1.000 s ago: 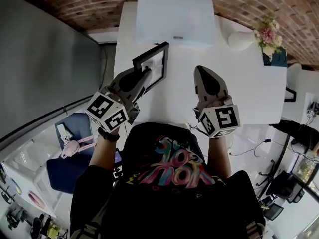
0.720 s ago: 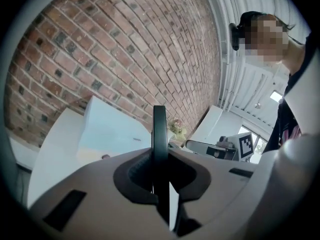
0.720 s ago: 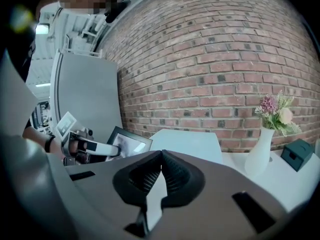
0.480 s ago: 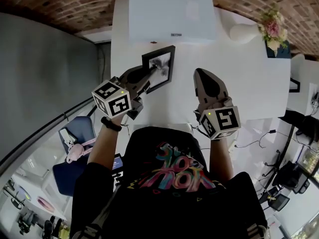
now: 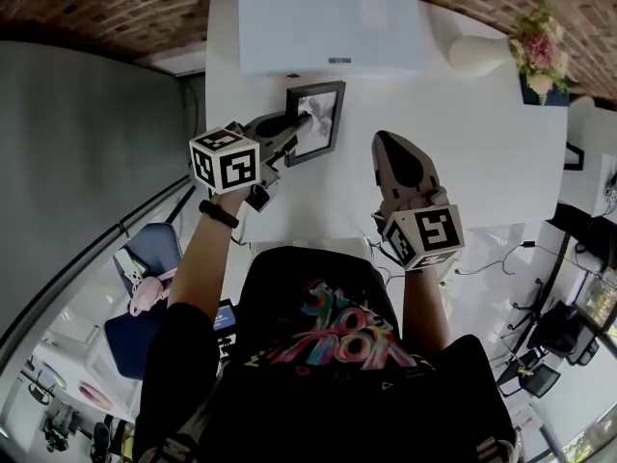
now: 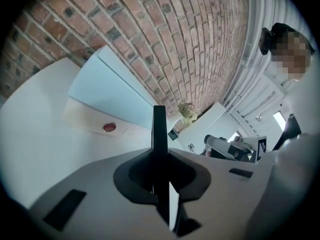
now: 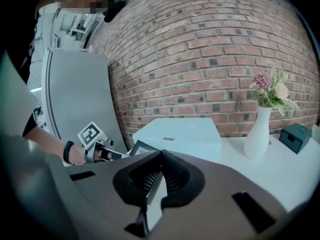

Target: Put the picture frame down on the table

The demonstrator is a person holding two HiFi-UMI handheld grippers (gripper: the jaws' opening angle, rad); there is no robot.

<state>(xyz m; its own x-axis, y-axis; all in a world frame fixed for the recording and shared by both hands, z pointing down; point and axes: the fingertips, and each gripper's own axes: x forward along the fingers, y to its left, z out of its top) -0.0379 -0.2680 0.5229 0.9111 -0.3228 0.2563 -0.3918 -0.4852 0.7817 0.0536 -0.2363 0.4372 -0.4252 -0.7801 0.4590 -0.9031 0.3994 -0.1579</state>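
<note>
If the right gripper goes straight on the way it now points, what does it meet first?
Probably the white box: the right gripper aims at its front, though it tilts down and may touch the table just before it.

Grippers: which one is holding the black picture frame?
The grey left gripper: its jaws pinch the edge of the black rectangular picture frame. The grey right gripper is shut with nothing between its jaws.

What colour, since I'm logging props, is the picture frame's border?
Black. The picture frame shows it best in the head view.
</note>
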